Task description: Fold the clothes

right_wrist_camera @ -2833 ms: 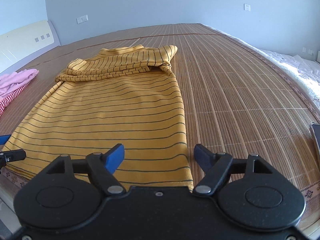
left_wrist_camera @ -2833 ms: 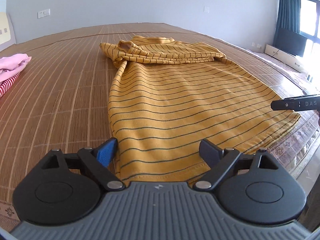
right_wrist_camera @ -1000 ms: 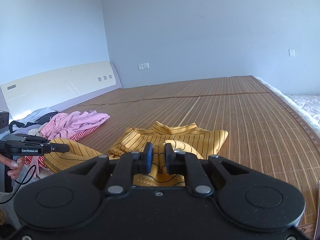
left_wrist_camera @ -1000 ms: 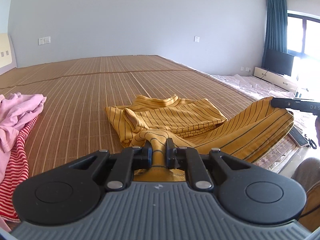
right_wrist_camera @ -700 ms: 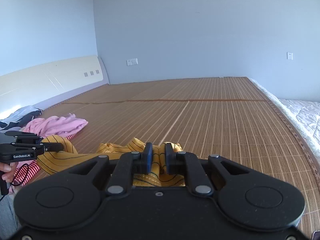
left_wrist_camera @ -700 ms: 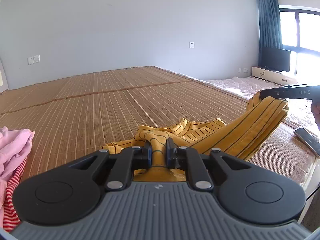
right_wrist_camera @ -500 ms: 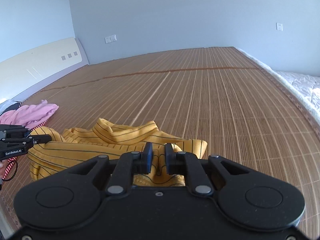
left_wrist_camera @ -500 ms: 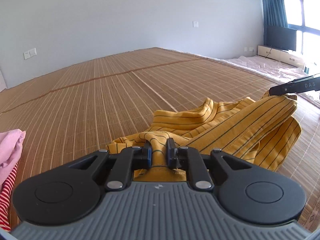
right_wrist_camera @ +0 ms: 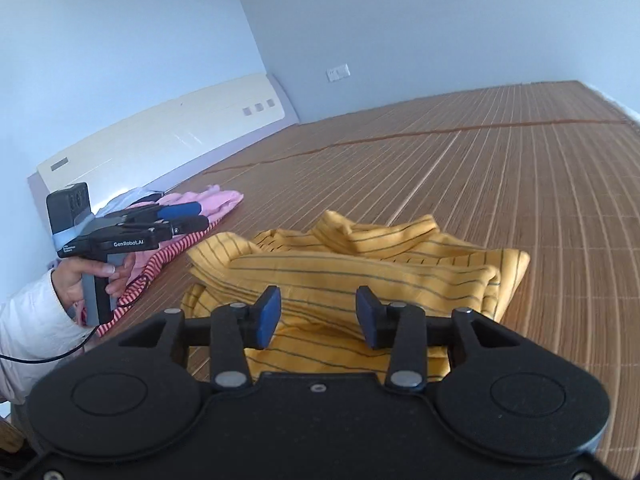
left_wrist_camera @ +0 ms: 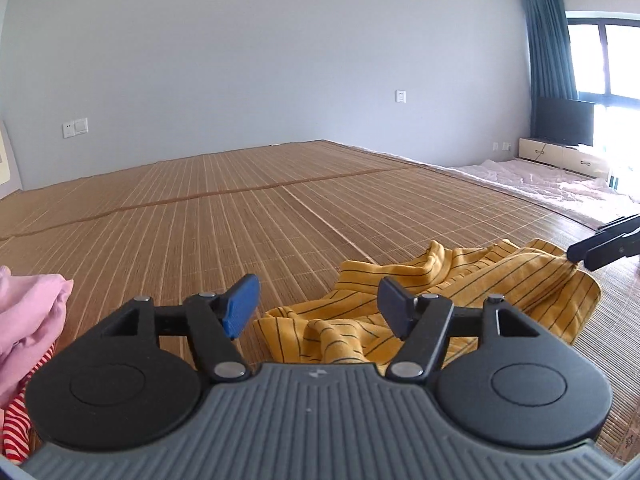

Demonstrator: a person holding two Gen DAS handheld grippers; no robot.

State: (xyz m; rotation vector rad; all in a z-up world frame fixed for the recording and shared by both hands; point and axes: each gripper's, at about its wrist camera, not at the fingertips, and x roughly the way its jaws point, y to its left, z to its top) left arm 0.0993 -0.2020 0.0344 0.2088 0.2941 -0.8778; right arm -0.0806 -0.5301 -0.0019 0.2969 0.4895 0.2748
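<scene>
Right wrist view: yellow striped shirt [right_wrist_camera: 360,264], soft, light, folded over; we judge the 3 o'clock edge the best hold. Both tools, left tool [left_wrist_camera: 318,306] and right tool [right_wrist_camera: 318,314], gape wide, empty.

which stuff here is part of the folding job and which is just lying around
In the job:
- yellow striped shirt
- left tool, open
- right tool, open

Lying about:
- pink garment
- red striped garment
- bamboo mat

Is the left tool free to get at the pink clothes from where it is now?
Probably yes. The left tool is open and empty, and the pink clothes lie uncovered on the mat just to its left.
</scene>
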